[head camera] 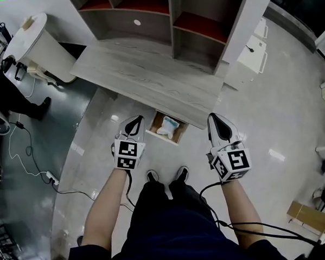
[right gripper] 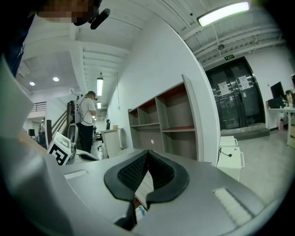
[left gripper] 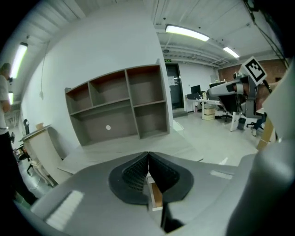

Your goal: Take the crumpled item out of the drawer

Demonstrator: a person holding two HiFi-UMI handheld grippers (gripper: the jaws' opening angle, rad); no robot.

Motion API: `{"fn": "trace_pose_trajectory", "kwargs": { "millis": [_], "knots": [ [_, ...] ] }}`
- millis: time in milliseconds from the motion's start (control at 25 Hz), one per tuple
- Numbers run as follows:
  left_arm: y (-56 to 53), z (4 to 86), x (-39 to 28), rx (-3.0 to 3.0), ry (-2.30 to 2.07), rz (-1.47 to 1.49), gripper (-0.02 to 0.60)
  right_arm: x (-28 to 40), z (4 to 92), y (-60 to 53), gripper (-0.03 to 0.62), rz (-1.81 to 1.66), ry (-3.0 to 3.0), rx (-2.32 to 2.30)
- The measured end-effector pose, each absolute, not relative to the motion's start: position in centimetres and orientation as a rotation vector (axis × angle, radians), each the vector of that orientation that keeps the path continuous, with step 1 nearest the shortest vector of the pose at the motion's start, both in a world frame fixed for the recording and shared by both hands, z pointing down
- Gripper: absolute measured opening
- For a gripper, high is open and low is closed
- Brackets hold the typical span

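The crumpled item (head camera: 167,125), white with a touch of pale blue, lies inside the open drawer (head camera: 179,134), which is pulled out from under the front edge of the wood-grain desk (head camera: 149,78). It sits between the two grippers, ahead of and below their tips, and neither touches it. In the right gripper view a small pale scrap of it (right gripper: 140,213) shows low down, below the closed jaws, next to the drawer's wooden side.

The left gripper (head camera: 135,119) hovers just to the left of the drawer, its tips pointing at the desk edge. In its own view (left gripper: 148,155) the two ribbed pads meet at the tips with nothing between them, and the drawer's wooden wall (left gripper: 157,197) shows beneath them.

The right gripper (head camera: 213,118) hangs to the right of the drawer, a little farther off than the left one. Its jaws (right gripper: 148,152) are likewise pressed together at the tips and hold nothing.

Beyond both grippers, an open shelf unit (head camera: 145,16) with grey and reddish compartments stands on the desk. A small white cabinet (head camera: 253,52) stands on the floor past the right gripper. The person's shoes (head camera: 166,175) stand on the glossy floor behind the drawer, between the two forearms. Off to the left gripper's far side, a round white table (head camera: 30,33) stands and cables (head camera: 28,161) trail on the floor. In the right gripper view another person (right gripper: 87,123) stands in the background by a counter.
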State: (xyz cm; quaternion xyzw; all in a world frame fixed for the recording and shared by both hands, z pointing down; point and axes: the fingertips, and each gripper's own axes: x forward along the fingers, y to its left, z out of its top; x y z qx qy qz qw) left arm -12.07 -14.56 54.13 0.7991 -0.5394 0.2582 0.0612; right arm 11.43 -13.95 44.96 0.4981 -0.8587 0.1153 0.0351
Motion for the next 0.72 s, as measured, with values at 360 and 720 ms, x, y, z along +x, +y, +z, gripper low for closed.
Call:
{"fn": "trace_pose_trajectory", "kwargs": {
  "millis": [360, 720],
  "knots": [
    [-16.1, 64.6, -8.1, 2.531, -1.19, 1.235, 0.006, 13.2, 48.2, -14.8, 0.006, 0.464, -2.519, 1.63],
    [-12.7, 76.0, -4.1, 2.614, -0.486, 1.718, 0.1, 15.0, 51.4, -14.3, 0.006, 0.556, -2.39, 1.703]
  ]
}}
